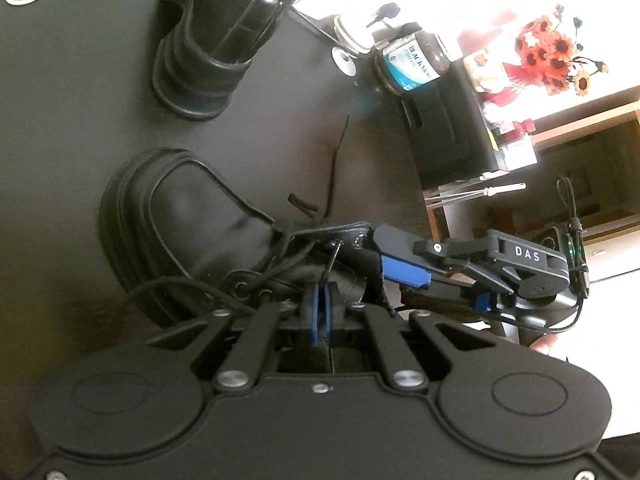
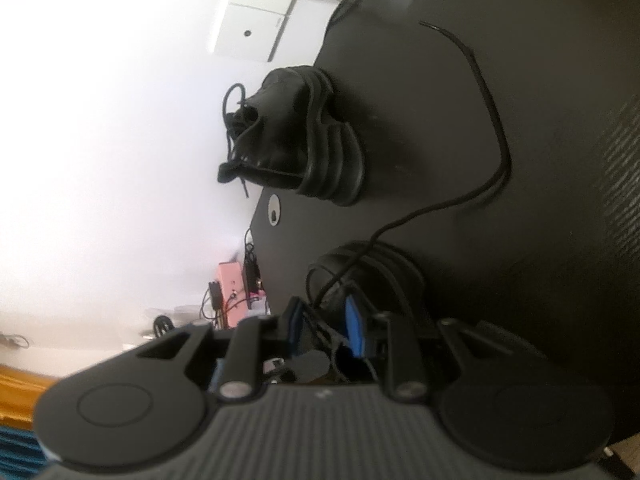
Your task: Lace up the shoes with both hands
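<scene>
1. The left hand-held gripper (image 1: 320, 300) is pointing down at the near shoe (image 1: 192, 220), its blue pads pressed together and pinching a thin black lace (image 1: 332, 260) that is rising from the shoe's eyelets.
2. The right hand-held gripper (image 1: 400, 276) is reaching in from the right of the left wrist view, its fingers sitting at the shoe's opening; in its own view (image 2: 324, 320) the jaws are standing partly apart with lace strands and the shoe's collar between them, and I cannot tell whether the pads are pressing on anything.
3. Only the right wrist view is showing a long loose lace end (image 2: 492, 128) curving away over the dark worktop (image 2: 540, 240).
4. Only the left wrist view is showing a supplement bottle (image 1: 416, 60), a black box (image 1: 448, 132) and orange flowers (image 1: 548, 56) near the worktop's far right edge.
5. The second shoe (image 1: 216, 36) is sitting well apart, near the far edge, with bare worktop lying between the two shoes.
</scene>
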